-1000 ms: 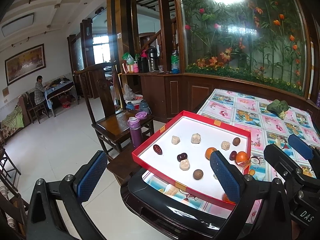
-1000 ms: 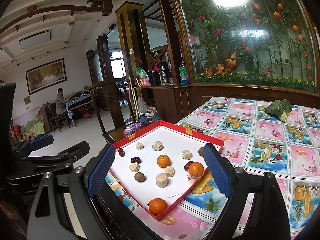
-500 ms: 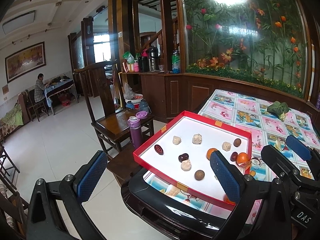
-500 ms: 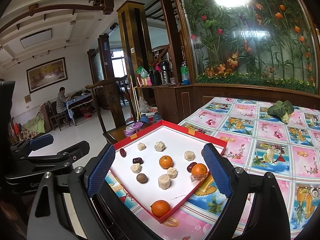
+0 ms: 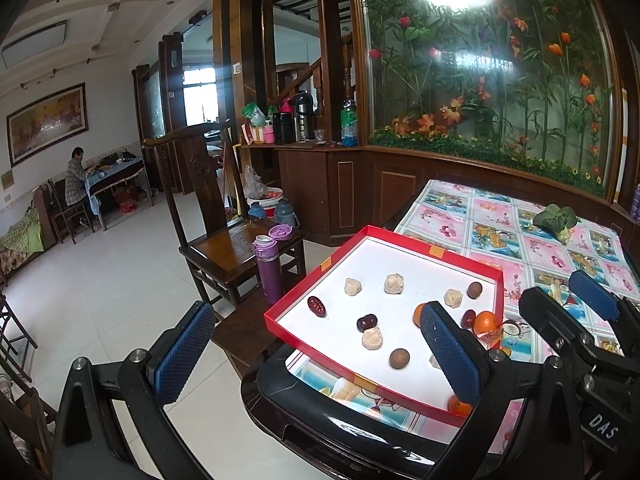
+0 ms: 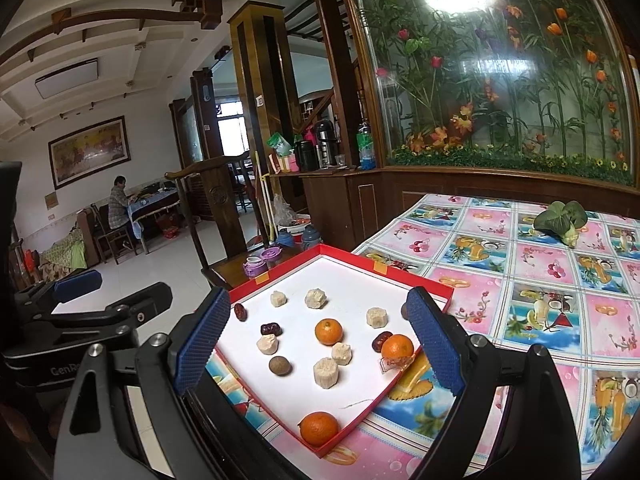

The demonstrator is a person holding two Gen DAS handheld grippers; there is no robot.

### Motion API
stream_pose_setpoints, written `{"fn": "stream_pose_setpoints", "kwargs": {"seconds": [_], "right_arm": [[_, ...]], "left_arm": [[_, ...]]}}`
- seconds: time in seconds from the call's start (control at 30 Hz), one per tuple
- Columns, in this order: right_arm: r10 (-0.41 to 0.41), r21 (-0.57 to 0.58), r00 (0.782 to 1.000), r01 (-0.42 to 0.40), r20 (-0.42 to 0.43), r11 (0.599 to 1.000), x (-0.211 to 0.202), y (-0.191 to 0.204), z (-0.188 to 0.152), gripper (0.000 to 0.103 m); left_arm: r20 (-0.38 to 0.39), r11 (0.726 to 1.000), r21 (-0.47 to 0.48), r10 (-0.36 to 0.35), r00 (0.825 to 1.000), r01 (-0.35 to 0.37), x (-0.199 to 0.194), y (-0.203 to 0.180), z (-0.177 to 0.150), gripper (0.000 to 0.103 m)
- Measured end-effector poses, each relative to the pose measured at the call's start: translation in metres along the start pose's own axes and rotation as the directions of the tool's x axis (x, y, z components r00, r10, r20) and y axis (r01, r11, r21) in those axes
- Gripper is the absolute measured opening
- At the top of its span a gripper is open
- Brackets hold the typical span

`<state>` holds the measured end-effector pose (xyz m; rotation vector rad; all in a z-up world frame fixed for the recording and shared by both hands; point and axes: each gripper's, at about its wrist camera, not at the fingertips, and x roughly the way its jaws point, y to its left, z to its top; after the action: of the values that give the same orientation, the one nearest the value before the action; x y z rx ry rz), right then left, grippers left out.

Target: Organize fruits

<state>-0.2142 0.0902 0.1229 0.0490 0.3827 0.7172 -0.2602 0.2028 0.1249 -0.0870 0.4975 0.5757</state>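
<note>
Both hand-held grippers, left [image 5: 316, 354] and right [image 6: 316, 344], hover wide open and empty above a shallow red-rimmed white tray [image 6: 416, 280] at the table [image 6: 520, 264] corner, holding three oranges [image 6: 329, 331], dates and pale chunks.

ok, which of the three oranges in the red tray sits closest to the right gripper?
The orange in the tray's near corner, alone by the rim; the other two lie farther in, among the dates and pale chunks.
</note>
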Motion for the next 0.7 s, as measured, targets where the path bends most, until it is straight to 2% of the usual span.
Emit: {"fn": "stream_pose_setpoints", "kwargs": {"seconds": [0.17, 0.47, 0.7], "right_arm": [[-0.003, 0.014, 1.000, 0.003, 0.003, 1.000, -0.005, 0.000, 0.006, 0.090], [0.001, -0.032, 0.999, 0.000, 0.051, 0.999, -0.023, 0.008, 0.013, 0.091], [0.029, -0.010, 0.997, -0.029, 0.076, 1.000, -0.015, -0.001, 0.030, 0.094]], "left_arm": [[-0.006, 1.000, -0.005, -0.001, 1.000, 0.001, 0.002, 0.000, 0.003, 0.103], [0.005, 1.000, -0.022, 0.016, 1.000, -0.016, -0.007, 0.002, 0.010, 0.103], [-0.006, 0.999, -0.027, 0.032, 0.999, -0.032, 0.003, 0.000, 0.023, 0.103]]}}
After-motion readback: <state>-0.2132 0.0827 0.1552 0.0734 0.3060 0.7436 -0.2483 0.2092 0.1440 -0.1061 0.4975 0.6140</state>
